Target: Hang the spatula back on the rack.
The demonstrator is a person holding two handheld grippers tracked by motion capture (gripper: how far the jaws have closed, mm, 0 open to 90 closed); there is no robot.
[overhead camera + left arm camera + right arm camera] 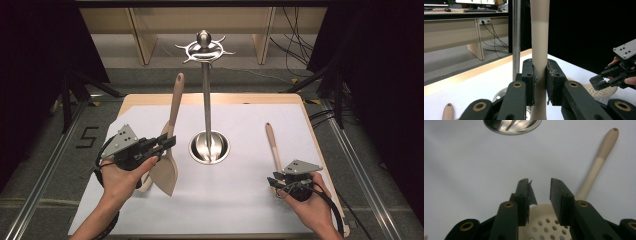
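The left gripper (167,141) is clamping the handle of a beige wooden-looking flat spatula (169,145), and in the left gripper view its jaws are pressing tight on either side of that handle (539,50). The spatula is standing nearly upright just left of the polished steel utensil stand (205,95), blade end down near the white table cover (240,200) and the holed handle tip pointing up toward the stand's ring of hooks (204,49), below them. No utensil is hanging on those hooks, so the hanging work appears to be at its first stage: one tool lifted, none placed. Right of the stand, a beige perforated skimmer spoon (273,145) is lying flat on the cover, handle tip pointing away from the person. The right gripper (276,182) is hovering at the skimmer's perforated bowl (544,225); its jaws are standing apart, gripping nothing. Judged from this, what is remaining is raising the spatula's hole onto a hook, then picking up and hanging the skimmer.
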